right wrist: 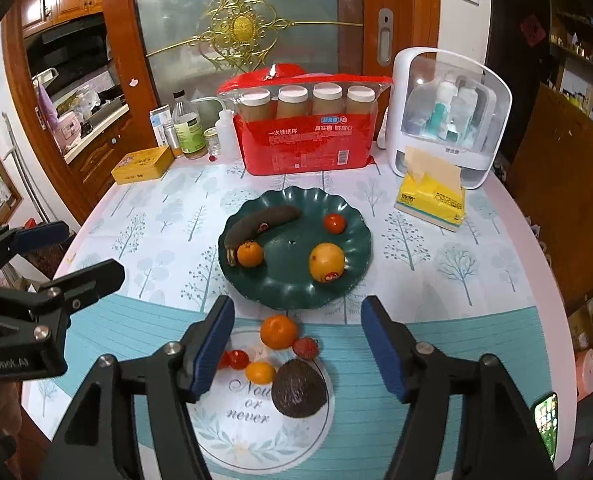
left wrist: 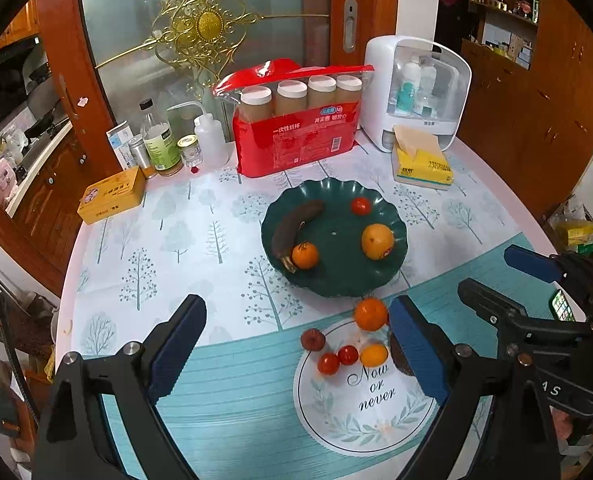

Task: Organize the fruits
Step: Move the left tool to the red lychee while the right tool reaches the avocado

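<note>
Both tongs hang over the near edge of the tabletop (right wrist: 476, 248), nothing between the pads: left tongs (left wrist: 296, 344) spread wide, right tongs (right wrist: 296, 344) parted and empty, w/ the loose fruit showing in the gap. I read this as between picks. Green plate (right wrist: 348, 280) sits mid-tabletop w/ a dark banana (right wrist: 262, 218), a small orange (right wrist: 250, 254) touching its stem end, a cherry tomato (right wrist: 334, 223) at the far side and a big orange (right wrist: 327, 262) w/ sticker. Not yet moved, just in front of the plate on the printed round motif: a mandarin (right wrist: 279, 332), a red lychee-like fruit (right wrist: 305, 347) beside it, two cherry tomatoes (right wrist: 238, 359) partly behind my right tongs' left pad, a small yellow citrus (right wrist: 260, 373) and a dark avocado (right wrist: 298, 394). Risks as I judge them: pieces are bunched close, some touching, so closing on one may nudge a neighbour; round ones could roll toward the near edge. Tomatoes are soft, hard squeeze may split them. Avocado is wide, may slip from the pads. Fisheye bends depth, easy to misjudge reach. Dropping fruit onto the plate could knock the big orange rolling.
</note>
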Tool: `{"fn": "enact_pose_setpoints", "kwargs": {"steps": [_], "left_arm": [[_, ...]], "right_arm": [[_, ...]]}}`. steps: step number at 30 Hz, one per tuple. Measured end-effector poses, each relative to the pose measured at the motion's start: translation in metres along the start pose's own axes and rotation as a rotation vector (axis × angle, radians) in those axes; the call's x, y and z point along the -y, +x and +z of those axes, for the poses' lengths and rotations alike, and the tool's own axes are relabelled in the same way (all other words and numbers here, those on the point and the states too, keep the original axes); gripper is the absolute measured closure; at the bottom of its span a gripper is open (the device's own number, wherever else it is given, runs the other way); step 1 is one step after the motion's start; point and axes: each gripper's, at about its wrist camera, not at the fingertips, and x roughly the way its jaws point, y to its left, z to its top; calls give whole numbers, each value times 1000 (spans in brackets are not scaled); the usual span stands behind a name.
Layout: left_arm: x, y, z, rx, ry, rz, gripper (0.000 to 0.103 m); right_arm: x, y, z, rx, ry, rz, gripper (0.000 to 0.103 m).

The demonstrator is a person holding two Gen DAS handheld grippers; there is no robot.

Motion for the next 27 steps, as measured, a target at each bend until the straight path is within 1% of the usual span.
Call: {"fn": "enact_pose_setpoints", "kwargs": {"steps": [3,10,13,18,22,27], "left_arm": [[2,6,-11,-8,-16,-10,11],[0,33,-48,-27,-83,-7,11],[-2,51,-64,-61,-104,-8,11],[-7,86,-87,-121,-124,24,11],[-14,111,-95,-154,-155,43,11],[-18,137,-96,-170,-178,54,11]], "right_arm": [[2,3,-11,-11,-6,-5,35],[9,28,-50,-80,-3,-4,34],[12,42,-65,-115,5,5,34],[15,65,-88,-166,29,18,34],[16,84,-101,-203,44,33,34],[15,102,-110,-229,56,59,34]]}}
